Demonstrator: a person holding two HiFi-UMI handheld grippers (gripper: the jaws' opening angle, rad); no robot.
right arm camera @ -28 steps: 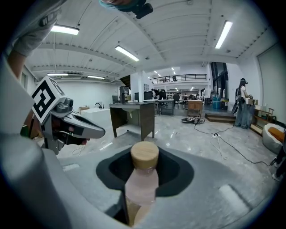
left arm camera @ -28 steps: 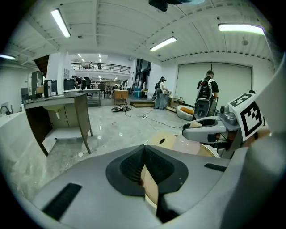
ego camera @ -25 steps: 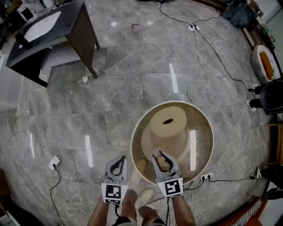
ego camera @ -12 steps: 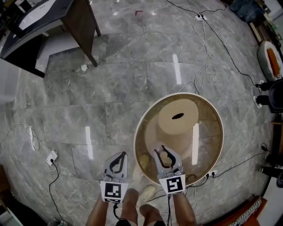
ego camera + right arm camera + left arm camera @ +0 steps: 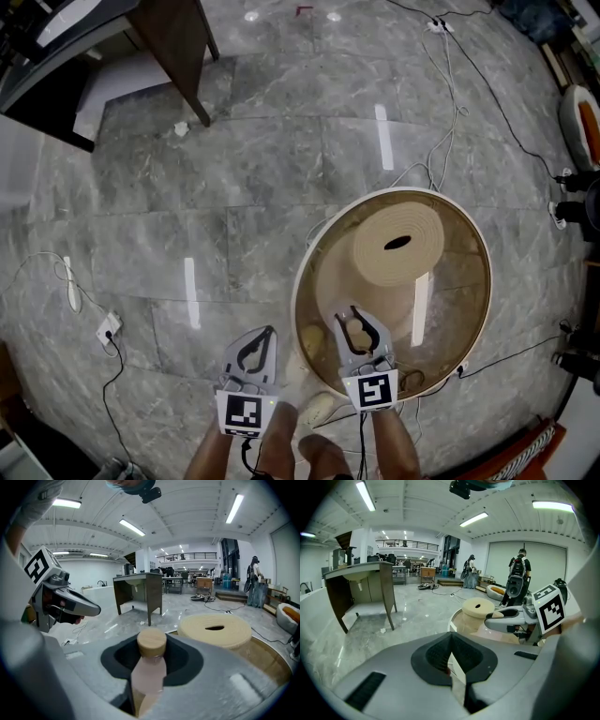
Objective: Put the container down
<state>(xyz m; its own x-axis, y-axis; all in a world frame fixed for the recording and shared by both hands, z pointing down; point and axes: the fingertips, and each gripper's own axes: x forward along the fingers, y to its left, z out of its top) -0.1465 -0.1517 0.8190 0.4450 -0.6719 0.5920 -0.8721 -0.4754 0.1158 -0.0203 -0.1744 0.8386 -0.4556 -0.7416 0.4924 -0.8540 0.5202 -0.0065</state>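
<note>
My right gripper point(image 5: 354, 323) is shut on a small container point(image 5: 150, 667), a pale pink bottle with a round wooden cap point(image 5: 151, 641). It hangs over the near edge of a round glass-topped table point(image 5: 302, 281). Under the glass stands the table's beige pedestal point(image 5: 398, 244), which has a dark slot in its top. In the head view the container point(image 5: 353, 343) shows as a beige shape between the jaws. My left gripper point(image 5: 255, 349) is shut and empty, just left of the table's rim and over the floor. From the left gripper view, the right gripper point(image 5: 501, 616) is beside the pedestal point(image 5: 477, 606).
The floor is grey marble. A dark wooden desk point(image 5: 169, 37) stands at the far left. Cables point(image 5: 441, 112) run across the floor behind the table, and a power strip point(image 5: 108, 328) lies at the left. The person's shoe point(image 5: 319, 410) is below the grippers. People point(image 5: 518, 569) stand far off.
Both grippers have sunk toward the table top, and the container stays in the right one. In the head view the table has slid to the right and looks larger.
</note>
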